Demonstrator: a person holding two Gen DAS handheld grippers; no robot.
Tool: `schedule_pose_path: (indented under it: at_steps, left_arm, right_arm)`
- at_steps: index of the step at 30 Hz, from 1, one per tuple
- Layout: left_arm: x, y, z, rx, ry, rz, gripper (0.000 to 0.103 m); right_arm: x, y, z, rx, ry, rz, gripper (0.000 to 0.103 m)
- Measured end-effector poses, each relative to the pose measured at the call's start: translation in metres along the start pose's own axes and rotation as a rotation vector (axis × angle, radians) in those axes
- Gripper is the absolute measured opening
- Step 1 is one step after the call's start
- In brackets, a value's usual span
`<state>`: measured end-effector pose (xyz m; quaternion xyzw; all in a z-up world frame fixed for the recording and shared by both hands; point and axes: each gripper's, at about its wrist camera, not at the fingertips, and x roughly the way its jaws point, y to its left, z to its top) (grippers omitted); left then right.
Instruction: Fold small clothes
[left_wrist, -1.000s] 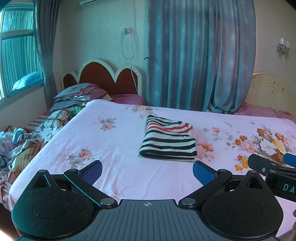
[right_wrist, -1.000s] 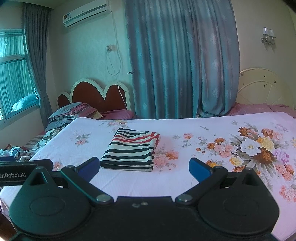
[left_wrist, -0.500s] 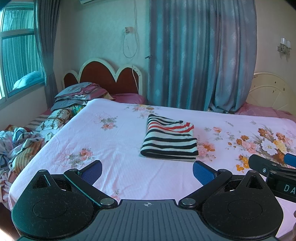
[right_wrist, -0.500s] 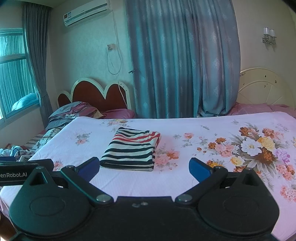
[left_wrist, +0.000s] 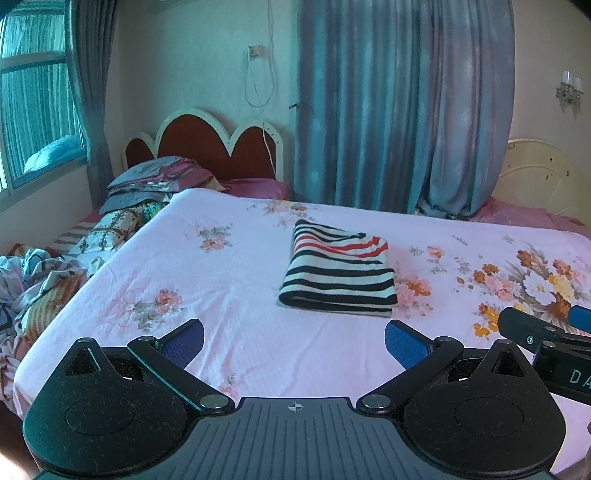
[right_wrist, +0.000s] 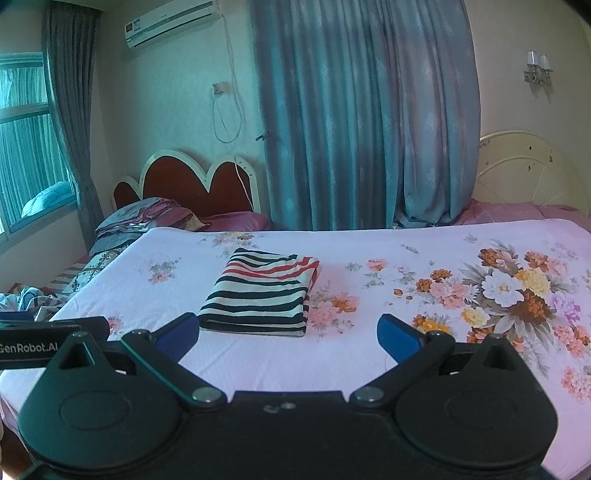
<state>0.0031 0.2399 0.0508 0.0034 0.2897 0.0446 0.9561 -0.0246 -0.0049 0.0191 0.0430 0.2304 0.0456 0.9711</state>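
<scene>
Left gripper (left_wrist: 294, 341) hangs low over the near edge of the bed, jaws spread wide, nothing between the blue pads (left_wrist: 404, 343). Right gripper (right_wrist: 288, 332) same deal: released, empty, held level beside the other, just off the mattress edge. Each shows at the rim of the other's view, so they sit close, side by side.

Striped top (left_wrist: 338, 275), black-white bands with a red-striped part at its far end, lies folded into a neat rectangle on the floral bedsheet (left_wrist: 221, 288), roughly mid-bed. From the left gripper it is at 12 to 1 o'clock; from the right gripper, at 11 o'clock. Well apart from both, not touched.

Reads as fold done: edges squared, doubled edge facing the grippers, no loose sleeve showing. Both tools parked back and open likely because this piece is finished and hands are clear of it.

Stack of folded bedding (left_wrist: 155, 181) sits against the headboard (left_wrist: 207, 144) at 10 o'clock; crumpled clothes heap (left_wrist: 33, 284) off the bed's side at 9 o'clock, possibly next items, cannot tell. Blue curtain (left_wrist: 399, 110) behind.
</scene>
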Motion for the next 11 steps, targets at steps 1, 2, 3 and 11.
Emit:
schedule_pose_path:
  at_steps: [1, 2, 3, 11]
  left_arm:
    - [0.002, -0.001, 0.001, 0.000, 0.004, -0.005, 0.103]
    - [0.005, -0.002, 0.001, 0.000, 0.008, -0.010, 0.103]
    - [0.007, -0.003, 0.001, 0.002, 0.009, -0.013, 0.103]
    - [0.042, 0.000, 0.008, -0.024, 0.048, 0.002, 0.103]
  right_arm:
    - [0.002, 0.000, 0.000, 0.000, 0.003, -0.001, 0.102]
    - [0.003, -0.001, -0.001, 0.001, 0.006, -0.002, 0.102]
    - [0.005, -0.002, 0.001, 0.001, 0.009, -0.002, 0.102]
    - [0.023, -0.012, 0.000, 0.009, 0.043, -0.025, 0.102]
